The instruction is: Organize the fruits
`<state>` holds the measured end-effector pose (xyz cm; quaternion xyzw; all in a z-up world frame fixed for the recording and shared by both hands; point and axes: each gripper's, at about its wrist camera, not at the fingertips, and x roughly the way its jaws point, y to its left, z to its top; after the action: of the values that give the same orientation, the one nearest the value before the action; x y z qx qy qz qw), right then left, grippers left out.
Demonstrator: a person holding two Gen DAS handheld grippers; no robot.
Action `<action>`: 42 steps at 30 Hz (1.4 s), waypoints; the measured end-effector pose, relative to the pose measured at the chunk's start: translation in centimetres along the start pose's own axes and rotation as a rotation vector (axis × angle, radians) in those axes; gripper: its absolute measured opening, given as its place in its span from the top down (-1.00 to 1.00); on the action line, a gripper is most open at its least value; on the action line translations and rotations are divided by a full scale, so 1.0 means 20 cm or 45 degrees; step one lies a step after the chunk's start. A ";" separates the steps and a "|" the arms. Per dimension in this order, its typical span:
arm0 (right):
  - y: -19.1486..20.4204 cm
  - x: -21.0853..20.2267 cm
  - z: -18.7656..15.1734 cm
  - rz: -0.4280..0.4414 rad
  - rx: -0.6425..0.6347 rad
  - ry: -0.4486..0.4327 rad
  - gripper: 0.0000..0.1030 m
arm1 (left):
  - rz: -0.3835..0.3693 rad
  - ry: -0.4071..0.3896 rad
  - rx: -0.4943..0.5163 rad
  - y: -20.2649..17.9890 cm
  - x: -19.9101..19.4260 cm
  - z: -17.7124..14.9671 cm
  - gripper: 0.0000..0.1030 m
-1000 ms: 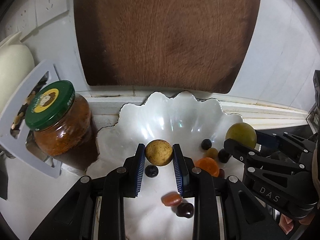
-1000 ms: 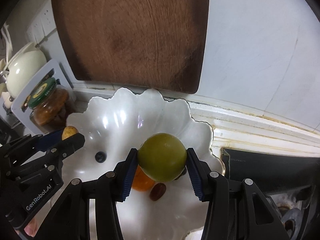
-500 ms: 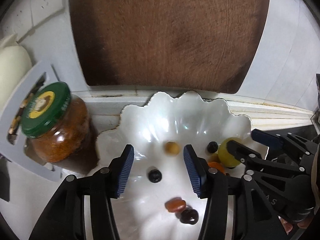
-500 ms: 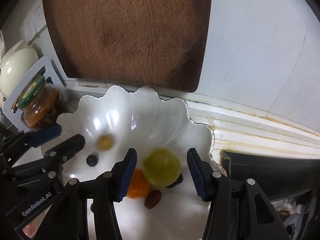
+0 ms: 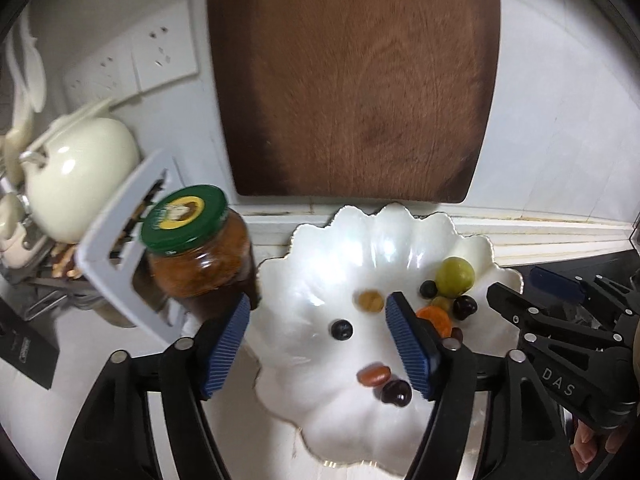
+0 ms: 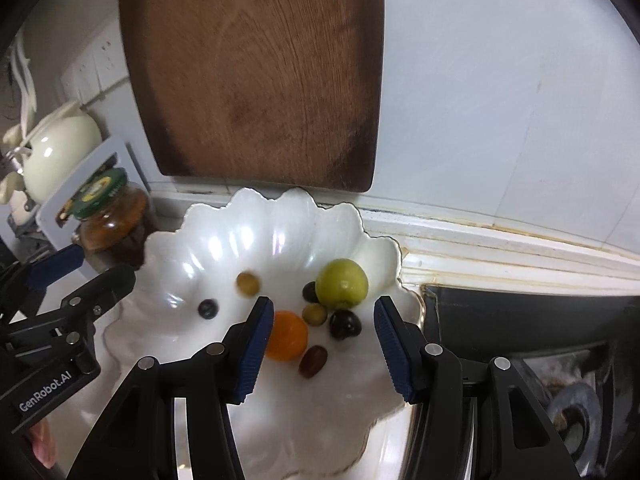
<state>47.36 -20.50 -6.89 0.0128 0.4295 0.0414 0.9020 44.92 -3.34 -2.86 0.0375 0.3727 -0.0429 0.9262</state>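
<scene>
A white scalloped plate [image 5: 360, 248] [image 6: 260, 220] holds several small fruits. A small yellow-brown fruit [image 5: 370, 301] [image 6: 247, 283] lies loose near the plate's middle, beside a blueberry [image 5: 342, 329]. My left gripper [image 5: 320, 340] hangs above them; its jaws are opening and nothing is between them. A green fruit [image 6: 342, 283] [image 5: 454, 276] rests by the right rim, with an orange fruit [image 6: 286, 335], a dark cherry [image 6: 345, 324] and a red-brown fruit [image 6: 313, 360] close by. My right gripper [image 6: 324, 340] stands open above this cluster and touches none of it.
A wooden cutting board [image 5: 352, 80] leans on the wall behind the plate. Left of the plate stand a green-lidded jar [image 5: 192, 248], a white rack [image 5: 120, 248] and a cream teapot [image 5: 76, 176]. A dark stove top [image 6: 520, 320] lies to the right.
The left gripper let go of the yellow-brown fruit and the right let go of the green fruit; both fruits now lie in the plate. Both grippers opened and drew back and up.
</scene>
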 end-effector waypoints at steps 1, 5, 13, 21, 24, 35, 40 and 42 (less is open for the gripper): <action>0.01 -0.04 -0.02 -0.005 0.003 -0.020 -0.04 | -0.002 -0.009 -0.002 0.01 -0.03 -0.01 -0.47; 0.03 -0.18 -0.07 -0.032 0.005 -0.093 -0.21 | 0.022 -0.056 0.005 0.04 -0.15 -0.06 -0.51; 0.08 -0.49 -0.21 -0.118 0.034 -0.227 -0.38 | 0.014 -0.154 0.025 0.07 -0.41 -0.16 -0.72; 0.12 -0.75 -0.34 -0.174 0.046 -0.329 -0.38 | 0.020 -0.246 0.052 0.05 -0.67 -0.27 -0.83; 0.12 -0.86 -0.40 -0.196 0.049 -0.375 -0.38 | 0.029 -0.271 0.039 0.04 -0.76 -0.31 -0.84; 0.12 -1.22 -0.64 -0.193 0.000 -0.460 -0.38 | 0.014 -0.351 -0.026 -0.01 -1.12 -0.55 -0.95; 0.13 -1.35 -0.75 -0.188 -0.006 -0.484 -0.53 | 0.052 -0.408 -0.028 -0.04 -1.28 -0.66 -1.00; 0.13 -1.40 -0.79 -0.190 -0.009 -0.491 -0.53 | 0.047 -0.413 -0.024 -0.04 -1.33 -0.70 -1.00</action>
<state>17.42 -20.55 4.88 -0.0146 0.2485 -0.0274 0.9681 16.09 -1.39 5.62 0.0284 0.2177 -0.0278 0.9752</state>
